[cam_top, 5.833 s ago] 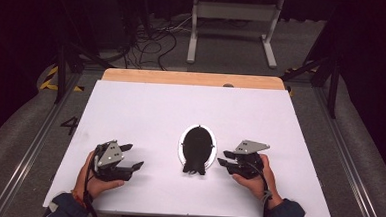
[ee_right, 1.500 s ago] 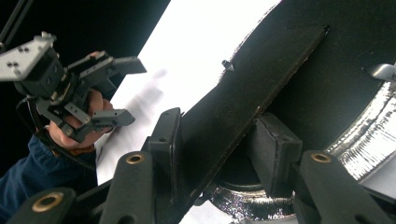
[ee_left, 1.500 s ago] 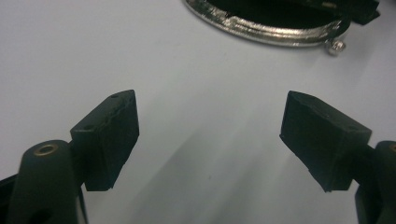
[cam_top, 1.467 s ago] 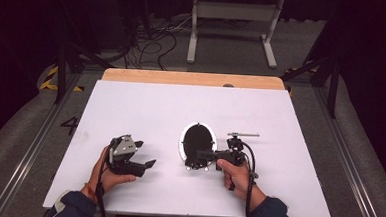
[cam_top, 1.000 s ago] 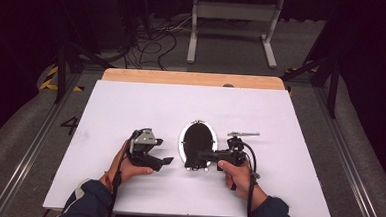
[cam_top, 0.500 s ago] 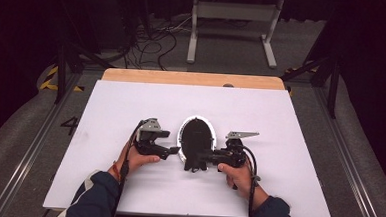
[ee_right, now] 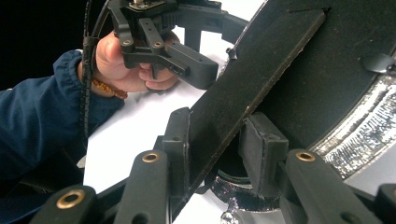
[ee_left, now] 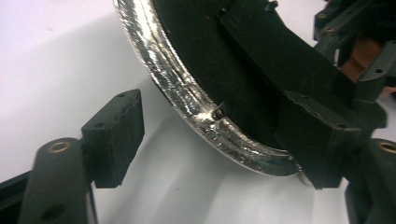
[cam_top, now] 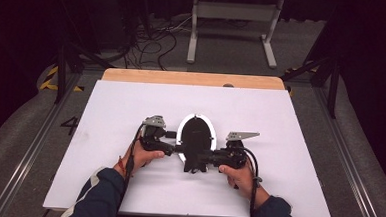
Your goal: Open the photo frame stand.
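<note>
A black oval disc with a shiny silver rim [cam_top: 181, 133] lies on the white table [cam_top: 105, 114] near the front middle. A flat black strip [ee_right: 261, 70] crosses its dark face. My right gripper [cam_top: 206, 159] comes in from the right, and its jaws [ee_right: 219, 144] are shut on that strip. My left gripper [cam_top: 176, 148] reaches the disc from the left. Its jaws [ee_left: 217, 140] have just been closing and straddle the silver rim [ee_left: 187, 98]. One pad [ee_left: 112, 135] stands clear over the table, the other over the dark face.
A wooden board edge [cam_top: 192, 78] runs along the table's far side. Beyond it are cables and a white metal stand [cam_top: 233, 20] on the floor. Metal rails [cam_top: 34, 145] flank the table left and right. A sleeved forearm [ee_right: 42, 107] lies behind the left gripper.
The left hand has slid right across the table up to the disc's left rim. The right gripper has stayed at the disc's right side on the strip.
</note>
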